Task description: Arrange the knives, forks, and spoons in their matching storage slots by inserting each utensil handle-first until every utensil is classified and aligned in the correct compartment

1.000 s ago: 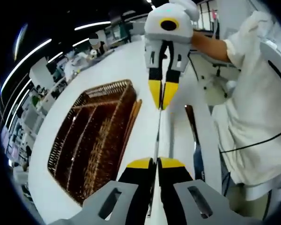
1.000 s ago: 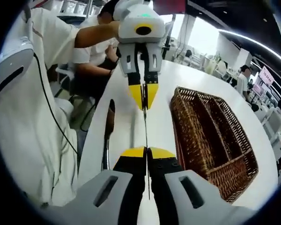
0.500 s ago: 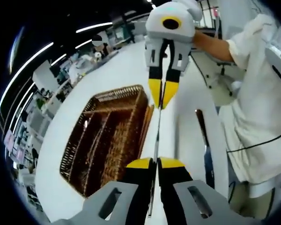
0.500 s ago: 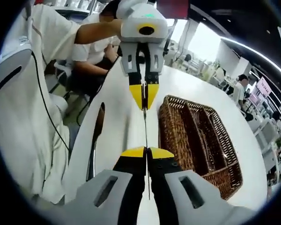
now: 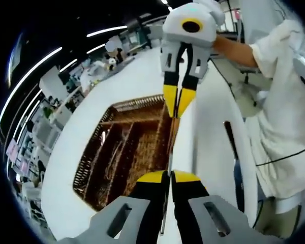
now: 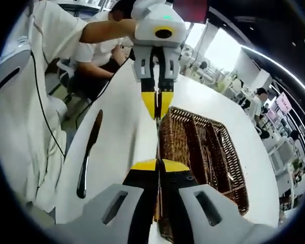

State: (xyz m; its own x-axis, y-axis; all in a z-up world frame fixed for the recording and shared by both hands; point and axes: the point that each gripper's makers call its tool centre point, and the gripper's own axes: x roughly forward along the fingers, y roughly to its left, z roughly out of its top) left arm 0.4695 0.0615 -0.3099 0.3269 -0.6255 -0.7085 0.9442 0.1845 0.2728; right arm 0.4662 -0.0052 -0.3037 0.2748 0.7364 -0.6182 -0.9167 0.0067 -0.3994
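Utensil type unclear
The thin utensil (image 5: 170, 147) between the jaws showed edge-on; its ends were hidden inside both pairs of jaws.

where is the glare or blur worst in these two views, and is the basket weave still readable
Left gripper view: ceiling strip lights streak bright at upper left, the room behind is dim and bent by the fisheye, the wicker basket weave is soft but readable. Right gripper view: blown-out window glare at upper right, the basket weave sharper, the knife on the white table crisp.
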